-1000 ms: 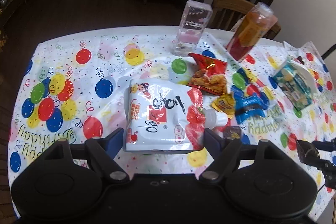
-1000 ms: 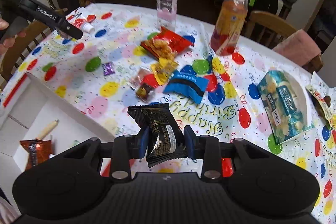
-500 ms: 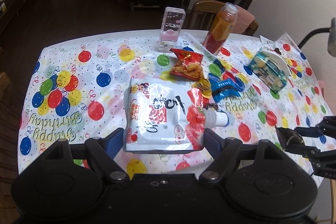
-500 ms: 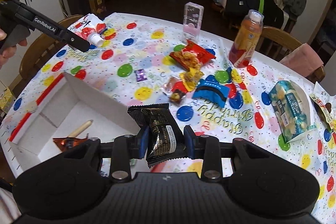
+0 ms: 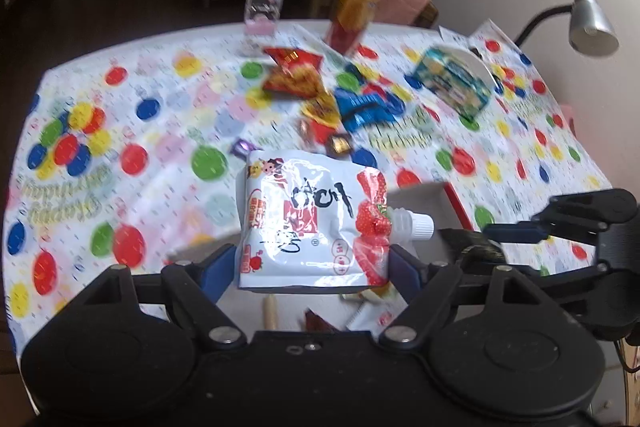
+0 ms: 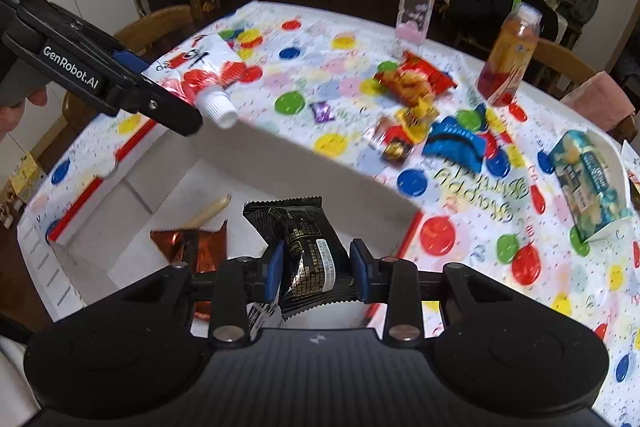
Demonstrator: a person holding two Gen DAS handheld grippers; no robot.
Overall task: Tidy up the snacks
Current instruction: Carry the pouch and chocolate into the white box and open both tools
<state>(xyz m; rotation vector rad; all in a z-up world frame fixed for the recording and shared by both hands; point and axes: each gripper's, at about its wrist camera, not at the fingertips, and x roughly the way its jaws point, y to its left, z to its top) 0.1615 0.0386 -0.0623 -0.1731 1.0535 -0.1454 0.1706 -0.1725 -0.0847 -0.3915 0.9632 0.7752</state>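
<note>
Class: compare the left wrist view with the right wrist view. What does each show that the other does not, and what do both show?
Only the left wrist view shows the grey desk lamp and the printed front of the white spouted pouch, clamped in the left hand-held gripper.

Only the right wrist view shows the black snack packet from the front, clamped in the right hand-held gripper, and the copper foil packet lying whole in the white box.

Both show the orange drink bottle, red snack bag and blue packet.

The white spouted strawberry pouch [image 5: 310,223] and the black foil snack packet [image 6: 308,255] have been carried over the open white cardboard box [image 6: 304,163].
</note>
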